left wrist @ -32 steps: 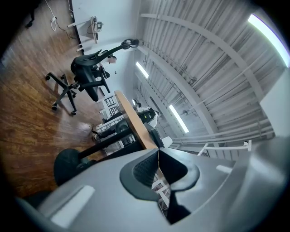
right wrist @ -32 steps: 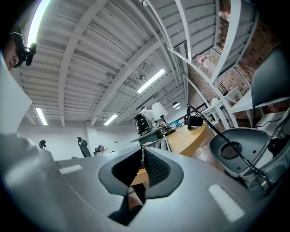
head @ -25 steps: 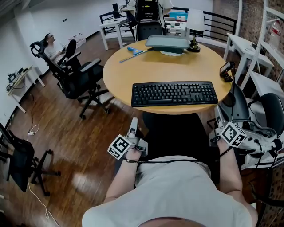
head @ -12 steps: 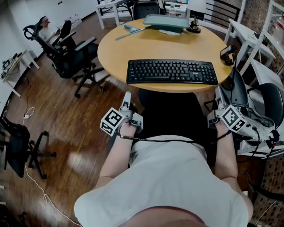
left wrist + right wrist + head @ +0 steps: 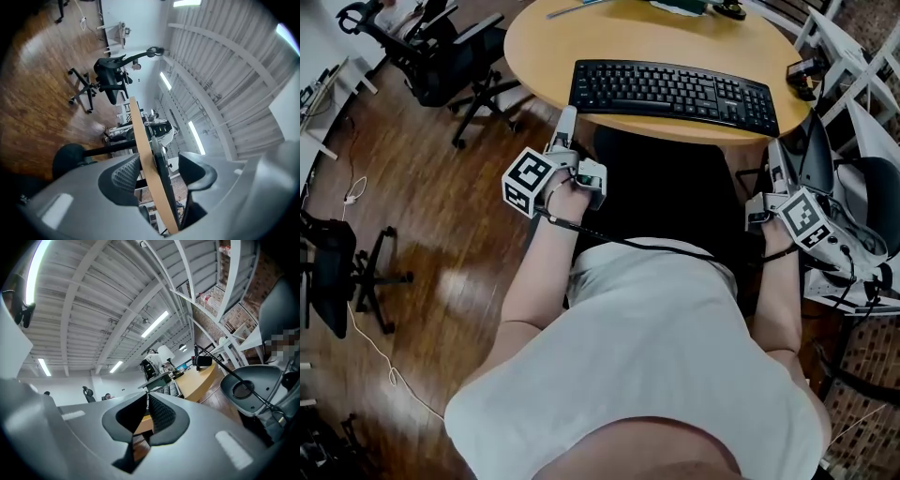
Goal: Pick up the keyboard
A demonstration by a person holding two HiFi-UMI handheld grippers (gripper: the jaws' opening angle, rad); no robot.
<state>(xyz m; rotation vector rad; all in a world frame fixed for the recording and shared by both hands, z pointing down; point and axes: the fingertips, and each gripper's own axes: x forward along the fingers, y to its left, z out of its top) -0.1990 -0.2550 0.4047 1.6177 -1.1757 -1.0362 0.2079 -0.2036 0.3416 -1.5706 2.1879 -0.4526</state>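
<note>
The black keyboard point(image 5: 675, 92) lies flat near the front edge of the round wooden table point(image 5: 544, 42). My left gripper point(image 5: 567, 120) is held out at the table's near-left rim, just short of the keyboard's left end. Its jaws are opening with nothing pressed between them. In the left gripper view the table edge point(image 5: 143, 145) and the keyboard point(image 5: 157, 152) run edge-on ahead of the parted left gripper point(image 5: 161, 172). My right gripper point(image 5: 775, 157) is off the table's right side, below the keyboard's right end. The right gripper point(image 5: 147, 416) is shut and empty, with the keyboard point(image 5: 168, 388) ahead.
A black chair seat point(image 5: 675, 187) sits under the table between my arms. Black office chairs point(image 5: 441, 47) stand on the wood floor at the left. A grey chair base with cables point(image 5: 853, 234) crowds the right. A small black device point(image 5: 804, 75) rests at the table's right rim.
My left gripper has moved forward and up to the table's near-left rim. The head view has tipped down, so the table sits higher in the picture. The right gripper has kept still.
</note>
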